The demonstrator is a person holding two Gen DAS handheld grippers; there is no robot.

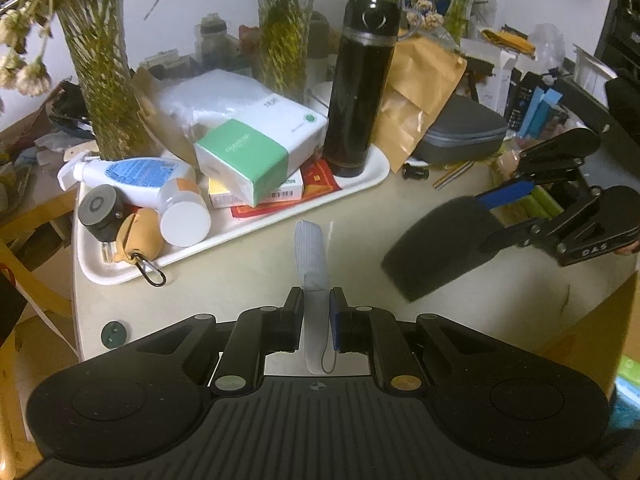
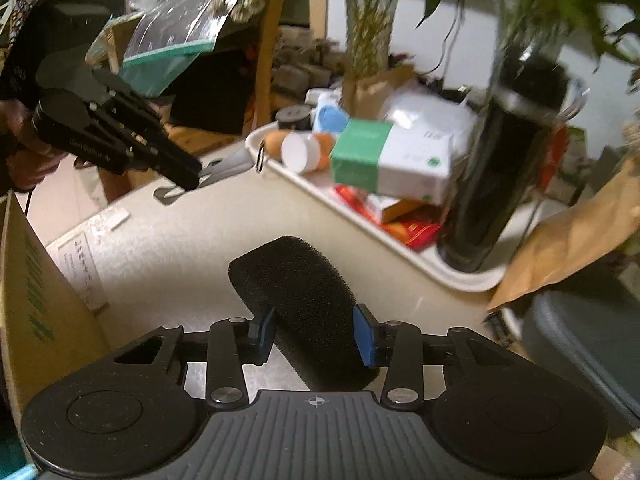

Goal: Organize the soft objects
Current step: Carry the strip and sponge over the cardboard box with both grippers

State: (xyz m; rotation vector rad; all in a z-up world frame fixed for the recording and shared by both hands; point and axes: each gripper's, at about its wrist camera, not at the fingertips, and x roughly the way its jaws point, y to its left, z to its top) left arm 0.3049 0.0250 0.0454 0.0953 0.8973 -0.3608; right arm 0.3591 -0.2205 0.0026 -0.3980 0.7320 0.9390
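Note:
A flat grey elastic strap [image 1: 313, 256] sticks out forward over the pale table, pinched between the pads of my left gripper [image 1: 316, 304], which is shut on it. A black foam block [image 2: 298, 284] is squeezed between the blue pads of my right gripper [image 2: 314, 330], lifted a little above the table. In the left wrist view the same foam block [image 1: 436, 248] hangs at the right, held by the right gripper [image 1: 490, 216]. In the right wrist view the left gripper [image 2: 196, 178] shows at the upper left with the grey strap [image 2: 234, 162] poking out of it.
A white tray [image 1: 208, 248] holds a black flask [image 1: 360, 92], boxes, a white bottle and a tan pouch. Glass vases with green stems stand behind it. A grey zip case [image 1: 460, 132] and brown paper bag [image 1: 420, 100] lie at the right. A cardboard box [image 2: 36, 304] stands left.

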